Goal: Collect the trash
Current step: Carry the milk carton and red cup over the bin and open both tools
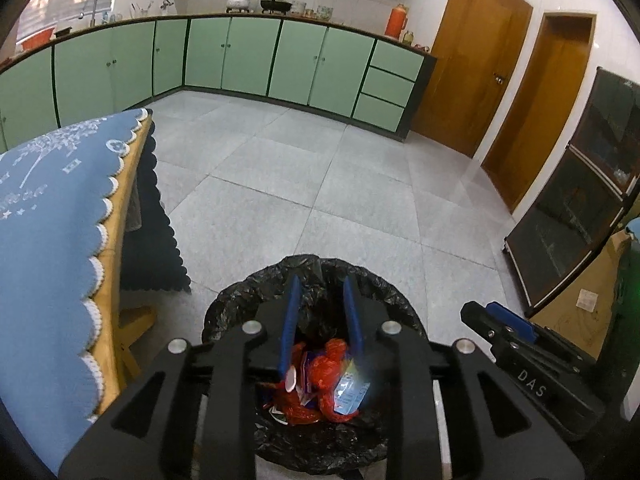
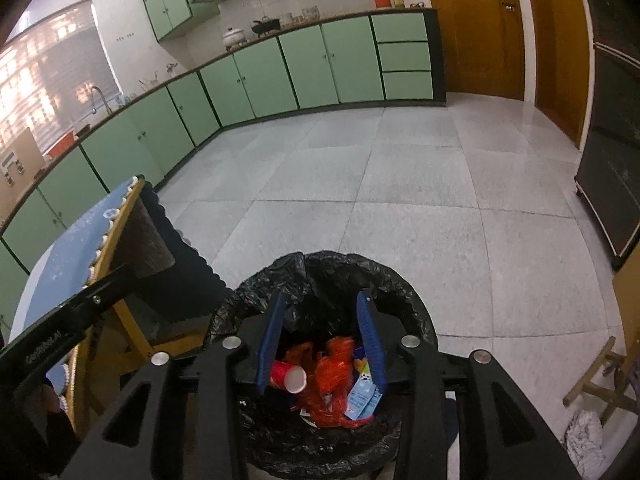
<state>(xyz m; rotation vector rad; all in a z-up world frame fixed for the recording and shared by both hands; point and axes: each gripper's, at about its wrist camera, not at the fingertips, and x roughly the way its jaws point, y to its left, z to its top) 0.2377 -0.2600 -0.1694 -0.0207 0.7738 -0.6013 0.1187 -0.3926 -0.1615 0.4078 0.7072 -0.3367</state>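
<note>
A bin lined with a black bag [image 1: 384, 292] stands on the floor directly below both grippers; it also shows in the right wrist view [image 2: 400, 280]. Inside lie a crumpled red plastic bag [image 1: 328, 364] [image 2: 332, 376], a light blue packet [image 1: 352, 394] [image 2: 362, 398] and a red paper cup [image 2: 286, 376]. My left gripper [image 1: 322, 284] is open and empty above the bin. My right gripper [image 2: 322, 298] is open and empty above the bin; it also shows at the right of the left wrist view [image 1: 496, 316].
A wooden table with a blue scalloped cloth [image 1: 48, 216] [image 2: 68, 256] stands left of the bin. Green cabinets [image 1: 248, 60] line the far walls. Wooden doors [image 1: 472, 60] and a dark glass cabinet [image 1: 580, 216] stand right. A mop [image 2: 584, 436] lies at the lower right.
</note>
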